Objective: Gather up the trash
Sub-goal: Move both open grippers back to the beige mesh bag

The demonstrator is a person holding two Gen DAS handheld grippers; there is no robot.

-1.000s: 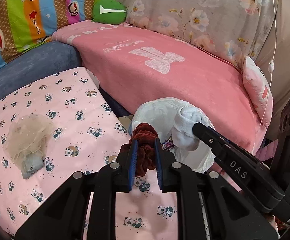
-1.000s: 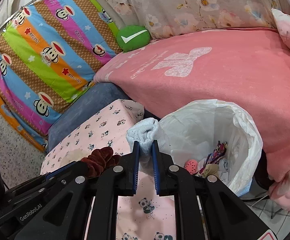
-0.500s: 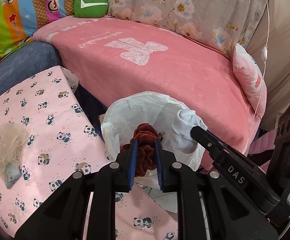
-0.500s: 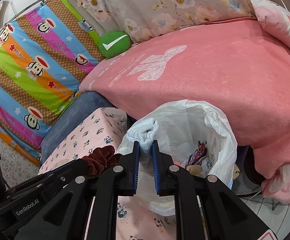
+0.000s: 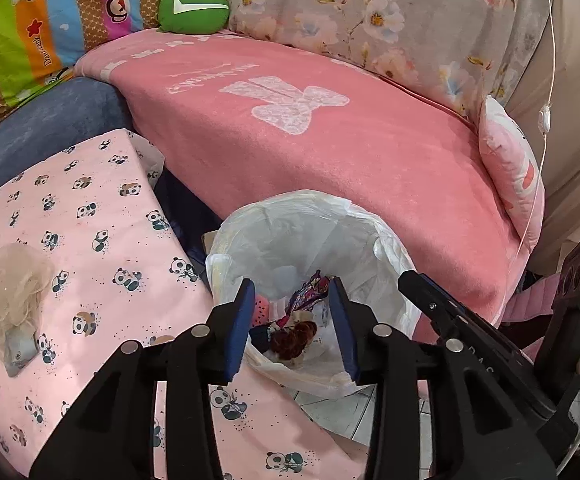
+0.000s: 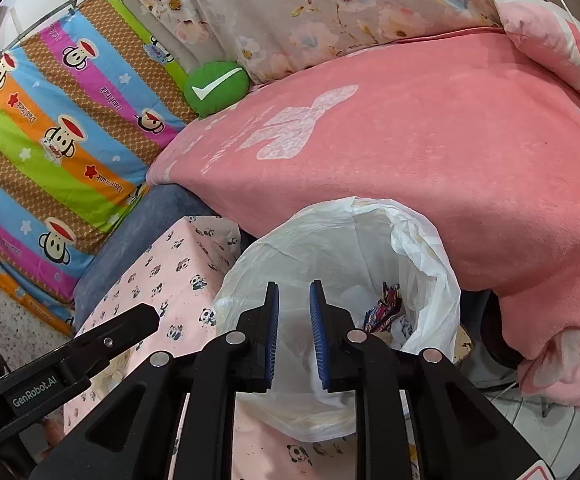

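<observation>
Here, two empty tongs, left (image 5: pixel 292 324) and right (image 6: pixel 295 334), jaws opening, above one lined bin (image 5: pixel 374 236).

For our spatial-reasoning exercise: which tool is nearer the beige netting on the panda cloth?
Left. The left tool hangs over the bin beside the beige netting; the right tool sits farther across.

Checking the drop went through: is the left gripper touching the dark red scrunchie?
Apart. The left wrist view shows the scrunchie lying in the bin bag, below the left gripper, whose opening fingers hold nothing.
</observation>
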